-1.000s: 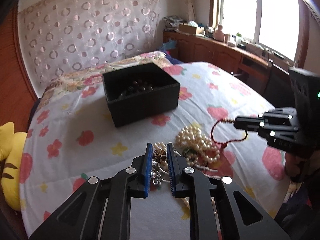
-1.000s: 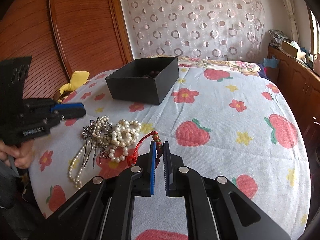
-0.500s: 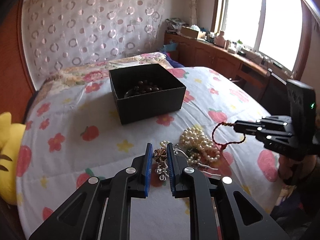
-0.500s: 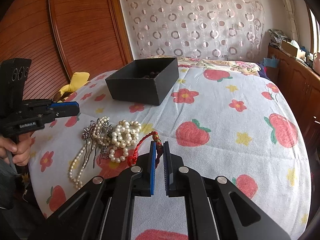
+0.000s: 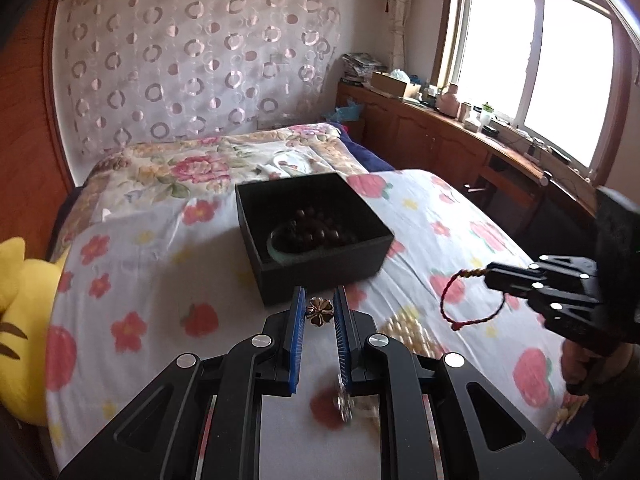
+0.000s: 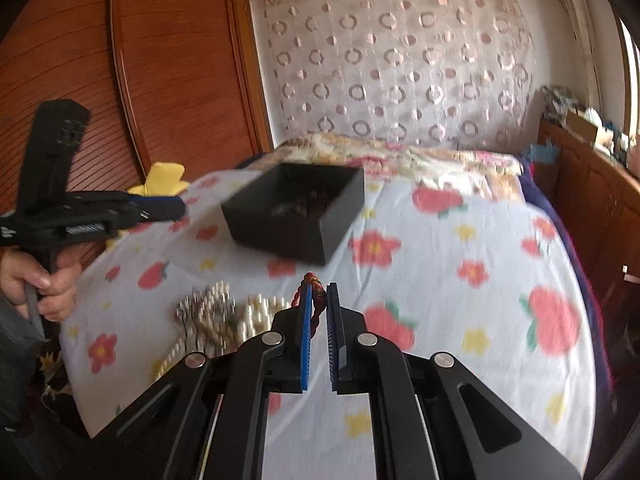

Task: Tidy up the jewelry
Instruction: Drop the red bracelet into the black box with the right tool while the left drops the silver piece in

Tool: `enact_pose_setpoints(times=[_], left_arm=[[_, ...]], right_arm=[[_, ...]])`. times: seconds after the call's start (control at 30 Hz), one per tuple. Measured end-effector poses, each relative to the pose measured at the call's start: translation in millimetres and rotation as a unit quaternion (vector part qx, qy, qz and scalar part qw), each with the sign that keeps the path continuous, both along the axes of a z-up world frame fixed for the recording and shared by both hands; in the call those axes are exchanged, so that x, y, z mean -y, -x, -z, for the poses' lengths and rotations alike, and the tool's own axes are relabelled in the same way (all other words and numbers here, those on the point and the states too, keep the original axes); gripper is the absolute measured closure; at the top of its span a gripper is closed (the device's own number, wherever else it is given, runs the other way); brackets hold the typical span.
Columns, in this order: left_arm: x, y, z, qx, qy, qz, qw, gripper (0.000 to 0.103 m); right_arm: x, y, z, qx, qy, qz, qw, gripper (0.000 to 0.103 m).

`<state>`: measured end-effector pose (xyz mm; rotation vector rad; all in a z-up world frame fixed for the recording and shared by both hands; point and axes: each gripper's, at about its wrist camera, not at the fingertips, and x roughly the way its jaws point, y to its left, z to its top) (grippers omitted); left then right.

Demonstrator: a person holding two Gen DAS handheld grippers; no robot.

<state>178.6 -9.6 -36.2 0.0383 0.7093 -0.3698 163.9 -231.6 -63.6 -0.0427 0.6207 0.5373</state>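
Note:
My left gripper (image 5: 319,306) is shut on a bronze flower hair clip (image 5: 319,311) and holds it above the bed, just short of the black box (image 5: 320,268). The box holds dark beads (image 5: 316,229). My right gripper (image 6: 319,294) is shut on a red cord bracelet (image 6: 316,303), raised above the bed; its loop (image 5: 472,300) hangs in the air in the left wrist view. A pile of pearl necklaces (image 6: 224,312) lies on the sheet below. The box also shows in the right wrist view (image 6: 304,224). The left gripper appears at the left there (image 6: 176,208).
The bed carries a white sheet with red flowers (image 6: 460,304). A yellow plush toy (image 5: 20,304) sits at its left edge. A wooden counter (image 5: 460,140) with clutter runs under the window on the right. A wooden wardrobe (image 6: 140,80) stands at the left.
Both grippers have lifted off the bed with their pieces and moved forward toward the black box. The hair clip and the red bracelet have left the pile.

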Motion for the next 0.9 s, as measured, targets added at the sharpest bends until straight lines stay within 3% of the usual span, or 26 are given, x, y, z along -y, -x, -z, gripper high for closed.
enact_pose_setpoints(times=[0.33, 0.63, 0.67, 0.77, 0.9], left_arm=[[13.8, -59.1, -3.1, -0.012, 0.001, -0.006, 0.9999, 0.089], [6.0, -83.5, 10.0, -0.033, 0.0, -0.03, 0.999, 0.088], [4.1, -83.2, 9.6, -0.033, 0.002, -0.03, 0.999, 0.086], [-1.6, -78.4, 6.7, -0.026, 0.01, -0.034, 0.999, 0.065], [-8.2, -70.7, 2.2, -0.02, 0.015, -0.041, 0.9988, 0.062]], right_arm=[[-32.7, -41.3, -41.9, 0.034, 0.01, -0.016, 0.999, 0.095], [-62.3, -88.2, -37.5, 0.025, 0.037, -0.01, 0.999, 0.095], [-63.6, -91.9, -36.1, 0.021, 0.036, -0.009, 0.999, 0.095], [-66.8, -103.9, -30.9, 0.01, 0.034, -0.007, 0.999, 0.095], [-68.2, -115.1, -25.9, -0.003, 0.019, -0.005, 1.0, 0.095]])
